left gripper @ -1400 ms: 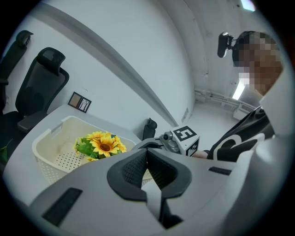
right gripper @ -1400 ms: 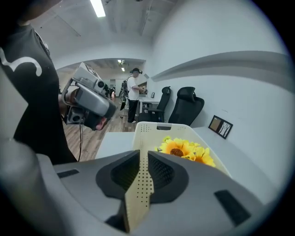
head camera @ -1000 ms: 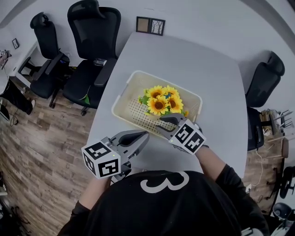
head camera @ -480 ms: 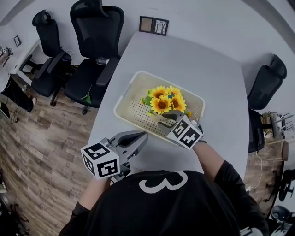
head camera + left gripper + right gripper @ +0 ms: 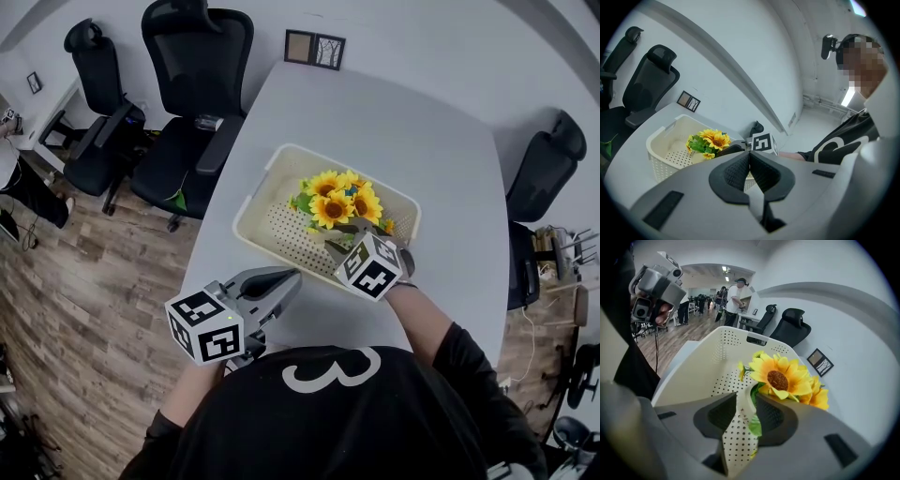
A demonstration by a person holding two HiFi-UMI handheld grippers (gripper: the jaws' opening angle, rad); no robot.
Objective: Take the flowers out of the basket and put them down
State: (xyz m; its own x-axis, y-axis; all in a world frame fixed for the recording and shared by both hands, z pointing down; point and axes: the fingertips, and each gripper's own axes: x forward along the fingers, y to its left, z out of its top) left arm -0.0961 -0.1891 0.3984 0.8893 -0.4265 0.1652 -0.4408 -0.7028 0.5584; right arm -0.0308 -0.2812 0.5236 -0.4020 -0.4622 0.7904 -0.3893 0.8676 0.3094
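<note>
A bunch of yellow sunflowers [image 5: 342, 199] with green leaves lies in a cream perforated basket [image 5: 272, 164] in the middle of the white table. My right gripper [image 5: 345, 234] reaches over the basket's near rim and tilts down at the base of the bunch. In the right gripper view the sunflowers [image 5: 780, 378] sit just beyond the right gripper [image 5: 746, 397]. Its jaws have just been opening, with a green leaf loose in the gap. My left gripper [image 5: 295, 274] hovers over the table's front left, short of the basket, with its pads together and nothing held.
The white table [image 5: 394, 112] has bare surface behind and to the right of the basket. Black office chairs [image 5: 192, 56] stand at the back left, another chair [image 5: 553, 159] at the right. A small picture frame [image 5: 315, 47] sits past the far edge.
My right gripper has moved a little right and farther over the basket rim, tipping down toward the flower stems. The left gripper and the basket have stayed put.
</note>
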